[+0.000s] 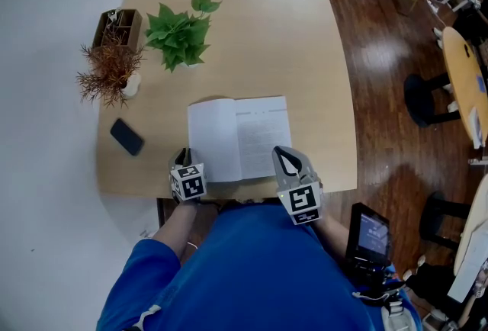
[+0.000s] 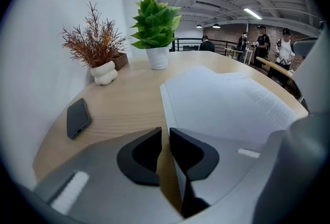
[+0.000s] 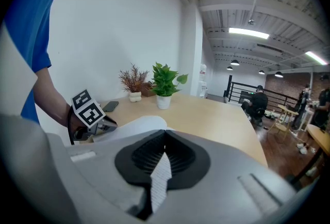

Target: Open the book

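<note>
The book (image 1: 239, 137) lies open at the near edge of the desk (image 1: 259, 40), with the jaws of the right gripper (image 3: 164, 138) closed on a printed page (image 3: 161, 176) and those of the left gripper (image 2: 165, 132) narrowly apart and empty by its left edge, while a phone (image 1: 126, 136), dried plant (image 1: 110, 70) and green plant (image 1: 180, 33) stand clear.

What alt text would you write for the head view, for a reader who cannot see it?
From above, an open book lies on a wooden table; a person in blue holds the left gripper at its lower left corner and the right gripper on its right page. A phone, a green plant and a dried plant sit further left.
</note>
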